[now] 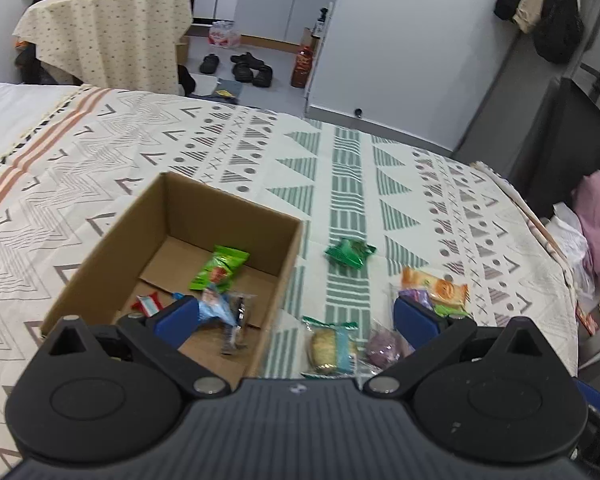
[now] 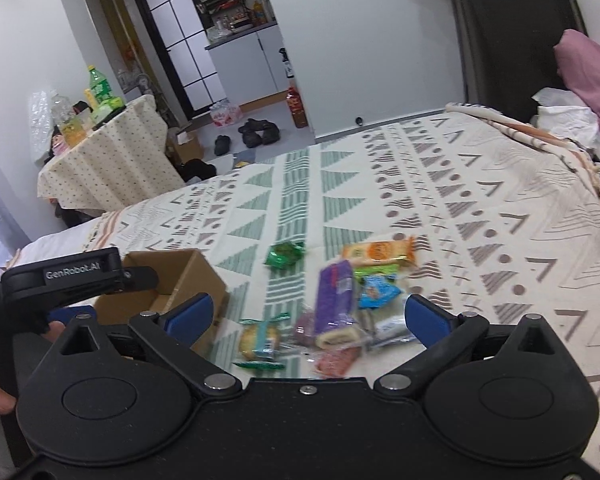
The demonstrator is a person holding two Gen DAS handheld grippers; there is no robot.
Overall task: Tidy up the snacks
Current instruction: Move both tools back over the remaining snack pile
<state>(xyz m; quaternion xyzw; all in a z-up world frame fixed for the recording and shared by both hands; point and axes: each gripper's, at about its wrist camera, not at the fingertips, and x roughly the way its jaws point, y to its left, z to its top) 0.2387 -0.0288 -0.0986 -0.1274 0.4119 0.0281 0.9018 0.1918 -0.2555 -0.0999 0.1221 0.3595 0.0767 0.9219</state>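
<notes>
- Left gripper (image 1: 300,312): jaws spread wide, nothing held, above edge of cardboard box (image 1: 100,264) w/ green packet (image 1: 220,266) inside.
- Right gripper (image 2: 308,314): jaws wide, empty, over snack pile w/ purple packet (image 2: 336,300).
- Green wrapper (image 2: 285,255) lies apart on patterned bedspread (image 2: 500,216).
</notes>
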